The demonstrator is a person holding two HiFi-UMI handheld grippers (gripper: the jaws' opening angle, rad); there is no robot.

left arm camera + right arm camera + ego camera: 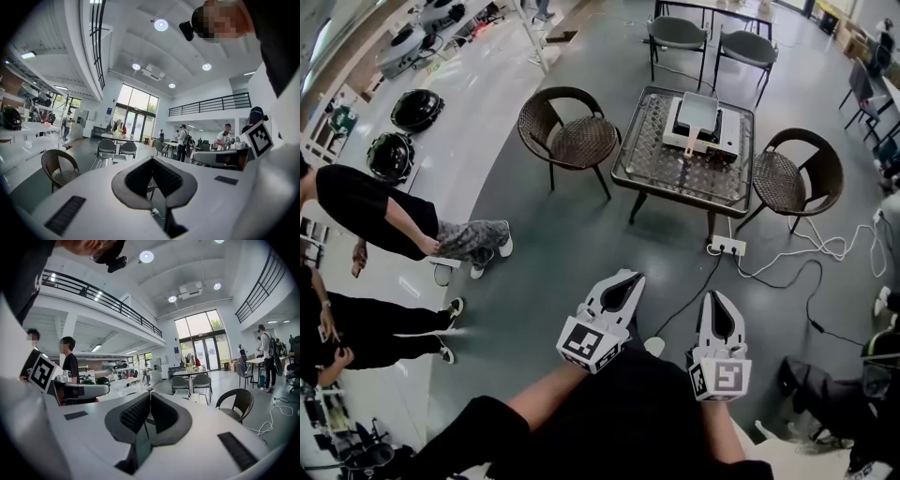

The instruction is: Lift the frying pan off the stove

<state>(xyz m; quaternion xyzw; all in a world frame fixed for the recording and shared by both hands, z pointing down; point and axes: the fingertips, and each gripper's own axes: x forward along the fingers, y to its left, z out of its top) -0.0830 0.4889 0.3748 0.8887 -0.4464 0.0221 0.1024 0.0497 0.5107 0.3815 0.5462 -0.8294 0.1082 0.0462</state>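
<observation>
In the head view a pale square frying pan [697,110] sits on a portable stove [718,137] on a low mesh-top table [652,159], its handle pointing toward me. Both grippers hang well short of the table, over the grey floor. My left gripper [630,276] is shut with nothing in it; its jaws meet at the tips in the left gripper view [151,160]. My right gripper [713,295] is also shut and empty, with the pads [136,414] closed together in the right gripper view. The table [198,397] shows small and far in that view.
Two wicker chairs [571,134] [795,177] flank the table and two grey chairs [678,36] stand behind it. A power strip [727,247] with trailing cables lies on the floor in front. People [389,220] stand at the left near helmets [416,109].
</observation>
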